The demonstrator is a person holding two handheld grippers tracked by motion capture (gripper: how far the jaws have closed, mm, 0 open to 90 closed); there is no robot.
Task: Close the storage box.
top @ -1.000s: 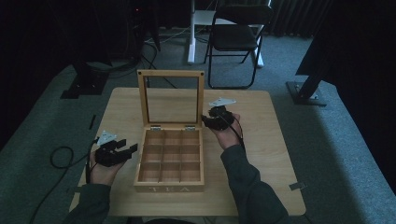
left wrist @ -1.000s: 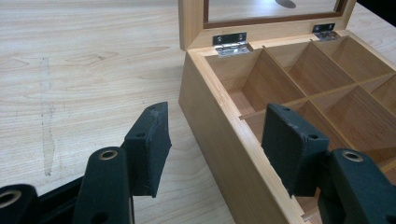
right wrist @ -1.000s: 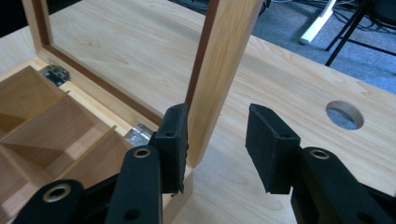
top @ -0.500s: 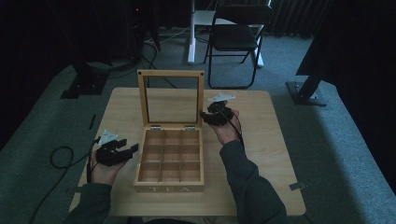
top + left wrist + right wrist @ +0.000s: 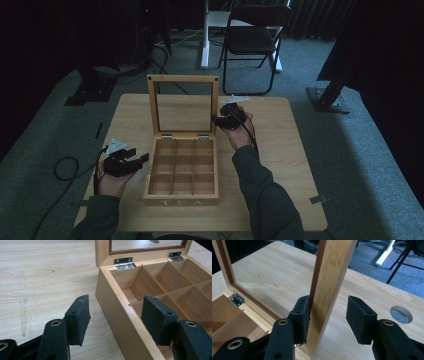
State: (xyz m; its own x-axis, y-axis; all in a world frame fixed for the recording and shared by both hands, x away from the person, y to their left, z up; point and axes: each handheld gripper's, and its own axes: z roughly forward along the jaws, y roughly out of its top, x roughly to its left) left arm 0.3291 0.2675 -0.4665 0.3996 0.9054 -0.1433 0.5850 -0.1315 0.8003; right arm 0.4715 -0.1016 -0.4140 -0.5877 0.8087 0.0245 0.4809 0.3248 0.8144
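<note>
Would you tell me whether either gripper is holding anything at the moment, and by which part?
Nothing is held. The right gripper straddles the side rail of the tea box's raised lid, its jaws just opening, one pad clear. The left gripper stands open astride the box wall.

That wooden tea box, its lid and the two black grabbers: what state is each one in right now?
Tea box: open, its compartments empty as far as they show.
Lid: raised upright on its hinges.
Left gripper: open, its jaws astride the box's left wall, gripping nothing.
Right gripper: open, has just been opening; the lid's side rail stands between its jaws, against one pad and clear of the other.
</note>
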